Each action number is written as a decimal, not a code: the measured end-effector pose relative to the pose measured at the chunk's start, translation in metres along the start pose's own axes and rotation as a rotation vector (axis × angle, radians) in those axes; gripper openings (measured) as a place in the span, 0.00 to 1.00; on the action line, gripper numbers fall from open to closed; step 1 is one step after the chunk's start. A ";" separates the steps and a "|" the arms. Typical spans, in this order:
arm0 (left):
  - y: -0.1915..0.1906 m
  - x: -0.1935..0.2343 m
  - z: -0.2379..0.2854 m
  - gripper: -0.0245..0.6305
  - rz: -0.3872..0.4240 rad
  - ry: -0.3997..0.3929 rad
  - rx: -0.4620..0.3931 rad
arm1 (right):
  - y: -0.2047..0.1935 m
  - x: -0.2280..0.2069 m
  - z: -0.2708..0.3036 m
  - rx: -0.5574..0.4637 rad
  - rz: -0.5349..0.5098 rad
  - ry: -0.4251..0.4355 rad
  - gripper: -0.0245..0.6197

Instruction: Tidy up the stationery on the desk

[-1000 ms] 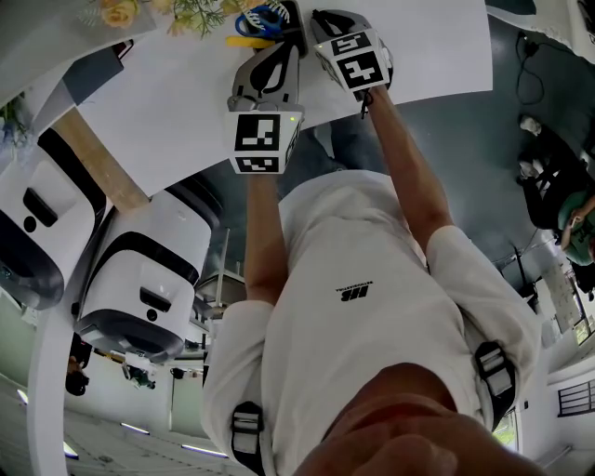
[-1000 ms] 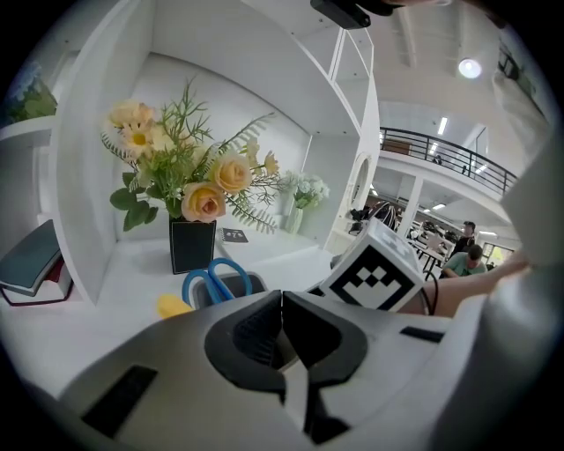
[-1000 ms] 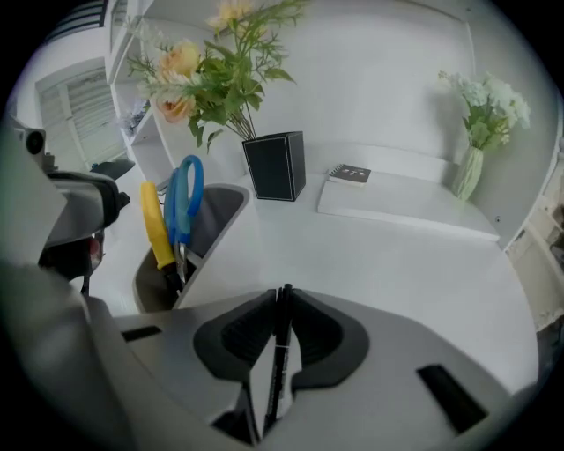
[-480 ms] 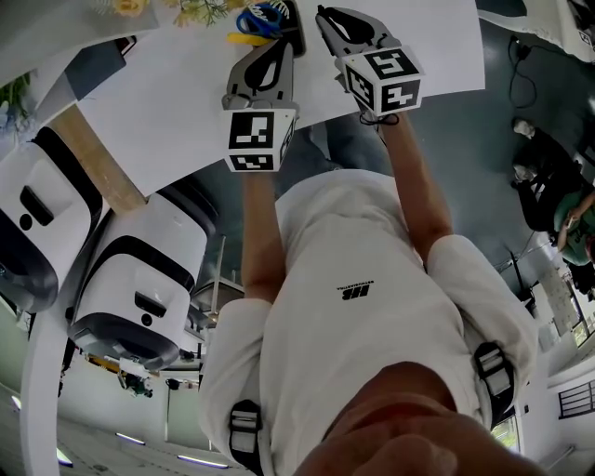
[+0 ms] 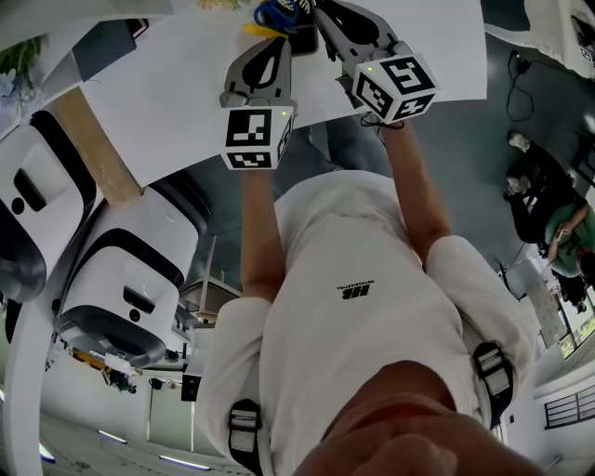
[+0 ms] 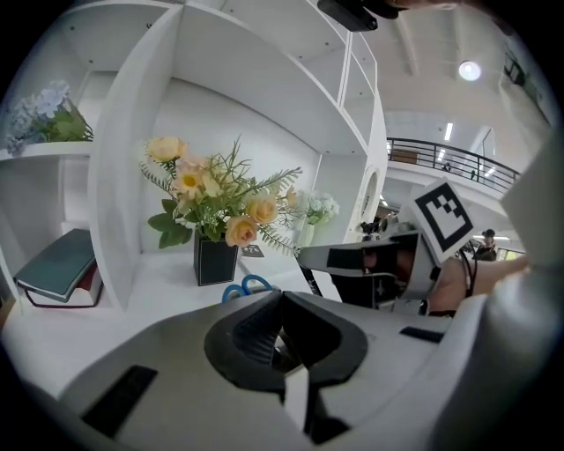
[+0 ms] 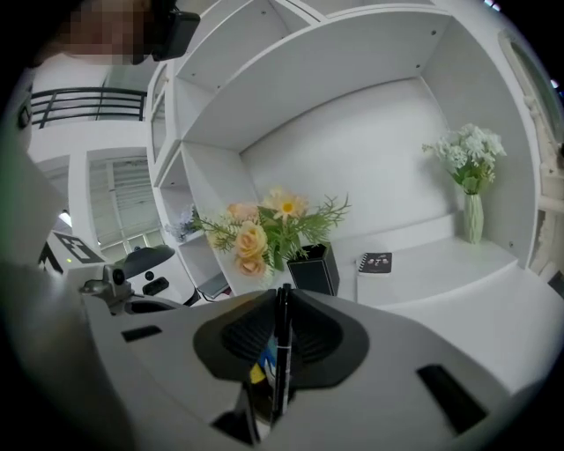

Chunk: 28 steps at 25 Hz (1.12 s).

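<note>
My right gripper point(image 7: 280, 298) is shut on a thin black pen point(image 7: 281, 352) that stands upright between its jaws. In the head view that gripper point(image 5: 327, 17) reaches to the far edge of the white desk point(image 5: 167, 93). My left gripper point(image 6: 282, 298) is beside it with its jaws together and nothing between them; in the head view it point(image 5: 275, 48) points at the blue-handled scissors point(image 5: 276, 11) and a yellow item point(image 5: 258, 30). The scissors point(image 6: 247, 286) lie on the desk in front of a black vase of flowers point(image 6: 216, 260).
White shelving rises behind the desk. A teal book point(image 6: 57, 264) lies in the left compartment. A small dark notebook point(image 7: 377, 262) and a white vase of pale flowers point(image 7: 473, 220) stand to the right. Two white machines point(image 5: 130, 288) sit beside the desk.
The right gripper's marker cube has swung out to the right while its jaws stay by the scissors. The left gripper has hardly moved.
</note>
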<state>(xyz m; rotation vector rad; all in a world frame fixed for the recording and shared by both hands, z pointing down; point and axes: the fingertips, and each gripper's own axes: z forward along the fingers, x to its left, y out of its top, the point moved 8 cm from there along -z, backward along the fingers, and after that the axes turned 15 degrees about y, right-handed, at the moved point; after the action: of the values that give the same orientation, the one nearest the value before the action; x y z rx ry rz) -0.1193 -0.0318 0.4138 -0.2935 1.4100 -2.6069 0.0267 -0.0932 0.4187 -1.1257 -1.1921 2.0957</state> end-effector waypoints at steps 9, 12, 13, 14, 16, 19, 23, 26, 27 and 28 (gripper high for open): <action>-0.006 0.010 -0.006 0.04 -0.017 0.034 0.002 | 0.003 0.009 0.029 -0.116 -0.057 0.094 0.10; -0.007 0.013 -0.007 0.04 -0.020 0.041 0.004 | -0.001 0.008 0.036 -0.136 -0.072 0.109 0.10; -0.008 0.013 -0.007 0.04 -0.021 0.043 0.005 | -0.003 0.007 0.037 -0.139 -0.077 0.112 0.10; -0.009 0.014 -0.007 0.04 -0.022 0.046 0.006 | -0.005 0.006 0.039 -0.140 -0.082 0.113 0.10; -0.010 0.015 -0.006 0.04 -0.024 0.050 0.008 | -0.012 0.003 0.040 -0.133 -0.088 0.110 0.10; -0.011 0.016 -0.006 0.04 -0.023 0.052 0.011 | -0.023 -0.002 0.041 -0.092 -0.095 0.087 0.10; -0.010 0.014 -0.006 0.04 -0.020 0.048 0.010 | -0.031 -0.003 0.036 -0.045 -0.094 0.062 0.15; -0.007 0.013 -0.008 0.04 -0.016 0.043 0.000 | -0.030 0.001 0.028 -0.032 -0.100 0.054 0.15; -0.006 0.013 -0.009 0.04 -0.014 0.042 -0.005 | -0.030 0.002 0.025 -0.027 -0.104 0.053 0.15; -0.005 0.012 -0.011 0.04 -0.012 0.040 -0.009 | -0.029 0.004 0.022 -0.022 -0.108 0.051 0.15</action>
<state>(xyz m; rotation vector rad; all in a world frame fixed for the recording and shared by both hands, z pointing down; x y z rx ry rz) -0.1342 -0.0236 0.4132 -0.2529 1.4382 -2.6309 0.0062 -0.0856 0.4482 -1.0931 -1.2264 1.9668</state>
